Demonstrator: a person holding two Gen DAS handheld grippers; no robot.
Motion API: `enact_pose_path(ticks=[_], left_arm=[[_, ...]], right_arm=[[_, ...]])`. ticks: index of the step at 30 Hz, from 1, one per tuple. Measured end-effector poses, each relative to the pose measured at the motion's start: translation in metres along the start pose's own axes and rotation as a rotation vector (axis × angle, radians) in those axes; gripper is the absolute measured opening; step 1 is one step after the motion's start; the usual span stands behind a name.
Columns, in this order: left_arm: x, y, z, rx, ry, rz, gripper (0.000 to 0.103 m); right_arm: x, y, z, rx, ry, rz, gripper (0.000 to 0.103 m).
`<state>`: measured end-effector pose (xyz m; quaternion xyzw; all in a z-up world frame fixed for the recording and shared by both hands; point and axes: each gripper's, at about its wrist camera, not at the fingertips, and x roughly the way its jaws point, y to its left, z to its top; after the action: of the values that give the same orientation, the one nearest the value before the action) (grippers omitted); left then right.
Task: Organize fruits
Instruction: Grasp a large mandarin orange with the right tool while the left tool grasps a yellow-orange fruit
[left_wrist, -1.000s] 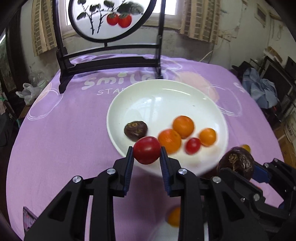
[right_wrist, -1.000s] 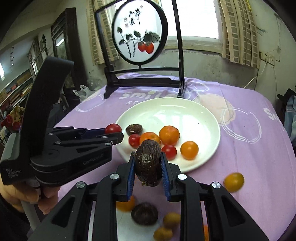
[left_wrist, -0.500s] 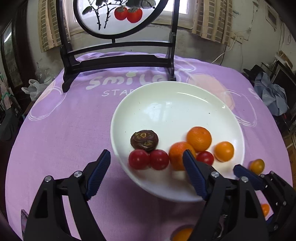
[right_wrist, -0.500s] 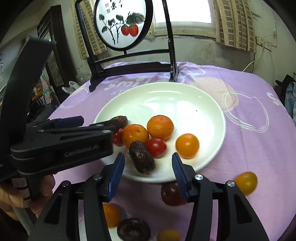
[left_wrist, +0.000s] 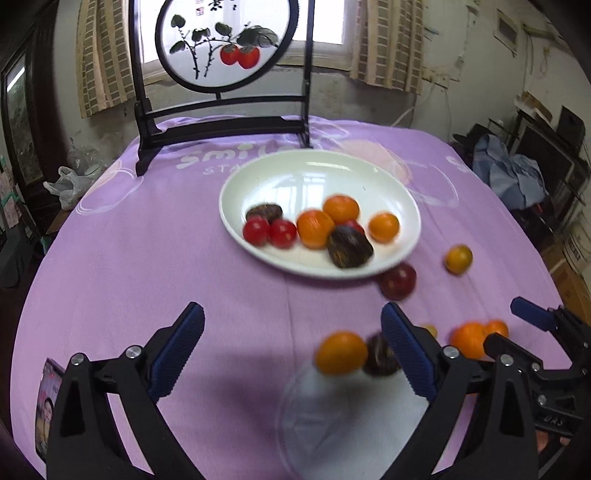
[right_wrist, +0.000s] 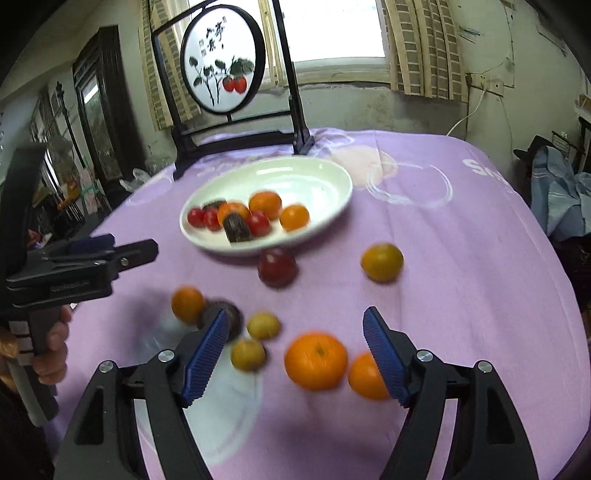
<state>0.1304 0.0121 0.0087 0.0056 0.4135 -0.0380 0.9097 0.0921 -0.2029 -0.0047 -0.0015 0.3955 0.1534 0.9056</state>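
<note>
Purple cloth covers the surface (left_wrist: 129, 258), so the loose fruit at lower centre could roll if I nudge it. Both my left gripper (left_wrist: 291, 354) and right gripper (right_wrist: 295, 354) are spread wide, jaws empty. Upper centre, the white plate (right_wrist: 332, 184) holds oranges, red tomatoes and dark fruit; a large orange (right_wrist: 316, 360) waits outside.

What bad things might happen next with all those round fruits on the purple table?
1. The yellow-orange fruit sits alone on the purple cloth toward the table's right side; a bump might roll it off.
2. The dark red fruit lies right against the white plate; grabbing it may nudge the plate.
3. The big orange and its neighbour touch, so the open right gripper could knock one away.
</note>
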Motion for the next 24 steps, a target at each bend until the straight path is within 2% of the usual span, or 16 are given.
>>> enact_pose_path(ticks=[4, 8, 16, 18, 19, 21, 24], left_arm=[[-0.001, -0.005, -0.028, 0.017, 0.026, -0.014, 0.094], [0.005, -0.005, -0.049, 0.012, 0.071, -0.048, 0.094], [0.014, 0.004, -0.061, -0.02, 0.11, -0.073, 0.094], [0.017, 0.004, -0.063, -0.02, 0.12, -0.074, 0.094], [0.019, 0.004, -0.064, -0.018, 0.125, -0.075, 0.094], [0.021, 0.004, -0.065, -0.017, 0.131, -0.078, 0.094], [0.024, 0.002, -0.065, -0.012, 0.137, -0.081, 0.094]], right_arm=[[-0.003, 0.004, -0.025, -0.053, 0.038, -0.056, 0.076], [-0.008, -0.001, -0.04, -0.041, 0.054, -0.075, 0.076], [0.009, -0.023, -0.053, 0.001, 0.138, -0.173, 0.076], [0.014, -0.029, -0.052, 0.019, 0.147, -0.178, 0.068], [0.016, -0.032, -0.052, 0.027, 0.147, -0.177, 0.067], [0.018, -0.039, -0.047, 0.041, 0.131, -0.191, 0.054], [0.026, -0.047, -0.038, 0.061, 0.119, -0.182, 0.052]])
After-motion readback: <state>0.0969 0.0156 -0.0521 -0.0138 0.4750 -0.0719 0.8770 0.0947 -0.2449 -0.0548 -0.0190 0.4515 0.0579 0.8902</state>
